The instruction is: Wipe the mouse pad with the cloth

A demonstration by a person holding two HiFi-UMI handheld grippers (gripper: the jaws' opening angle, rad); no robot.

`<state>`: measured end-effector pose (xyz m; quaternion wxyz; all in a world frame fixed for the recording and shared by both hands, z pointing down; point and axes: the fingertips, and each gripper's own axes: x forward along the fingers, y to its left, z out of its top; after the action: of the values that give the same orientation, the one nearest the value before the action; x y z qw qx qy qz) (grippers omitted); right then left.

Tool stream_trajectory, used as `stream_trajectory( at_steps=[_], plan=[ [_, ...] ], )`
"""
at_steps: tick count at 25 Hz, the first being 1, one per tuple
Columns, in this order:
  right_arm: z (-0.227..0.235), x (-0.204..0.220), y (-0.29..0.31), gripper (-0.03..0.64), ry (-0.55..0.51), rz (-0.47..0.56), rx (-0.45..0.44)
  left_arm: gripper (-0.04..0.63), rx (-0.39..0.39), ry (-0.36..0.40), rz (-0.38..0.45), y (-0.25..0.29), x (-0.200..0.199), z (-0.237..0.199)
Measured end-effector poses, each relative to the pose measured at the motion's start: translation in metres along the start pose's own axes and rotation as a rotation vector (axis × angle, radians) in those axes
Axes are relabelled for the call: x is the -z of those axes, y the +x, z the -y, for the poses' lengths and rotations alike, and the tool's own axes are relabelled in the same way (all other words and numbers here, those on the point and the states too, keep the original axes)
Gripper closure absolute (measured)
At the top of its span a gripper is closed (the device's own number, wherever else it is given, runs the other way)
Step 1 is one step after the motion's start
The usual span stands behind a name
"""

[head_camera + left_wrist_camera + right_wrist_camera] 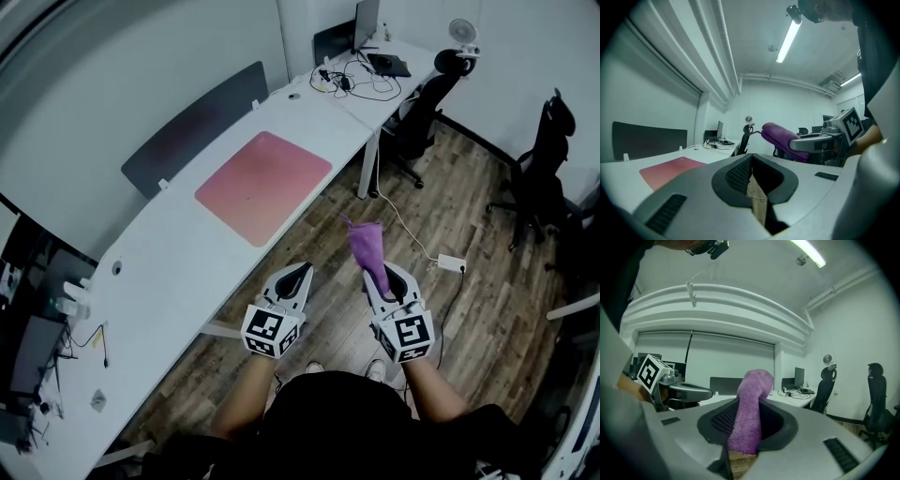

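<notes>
The cloth (pixel 367 246), near end hidden in the pinching right tool (pixel 382 278), pointed lengthwise toward the table (pixel 178 272); the left tool (pixel 300 275) was pressed together.

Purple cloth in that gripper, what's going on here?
A person stands beside the desk with a gripper in each hand. The right gripper is shut on the purple cloth, sticking up from its jaws. The left gripper is shut and empty. The pink mouse pad lies on the desk, not yet touched.
</notes>
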<state>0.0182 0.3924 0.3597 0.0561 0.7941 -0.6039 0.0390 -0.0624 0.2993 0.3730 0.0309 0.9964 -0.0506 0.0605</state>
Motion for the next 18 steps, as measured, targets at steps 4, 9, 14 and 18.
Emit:
stream_trajectory(
  at_steps=[4, 9, 14, 18],
  plan=[
    [-0.023, 0.004, 0.017, 0.503, 0.016, -0.026, 0.002, 0.574, 0.02, 0.003, -0.013, -0.015, 0.005, -0.022],
    [-0.047, -0.007, 0.037, 0.502, 0.0, -0.007, -0.004, 0.574, 0.012, -0.016, -0.008, -0.033, 0.004, -0.053],
    [-0.049, -0.01, 0.054, 0.502, -0.001, -0.005, 0.004, 0.575, 0.006, -0.028, -0.002, -0.032, 0.009, -0.063],
    [-0.043, -0.004, 0.074, 0.502, 0.015, -0.013, 0.003, 0.574, -0.005, -0.022, -0.015, -0.023, 0.012, -0.076]
  ],
)
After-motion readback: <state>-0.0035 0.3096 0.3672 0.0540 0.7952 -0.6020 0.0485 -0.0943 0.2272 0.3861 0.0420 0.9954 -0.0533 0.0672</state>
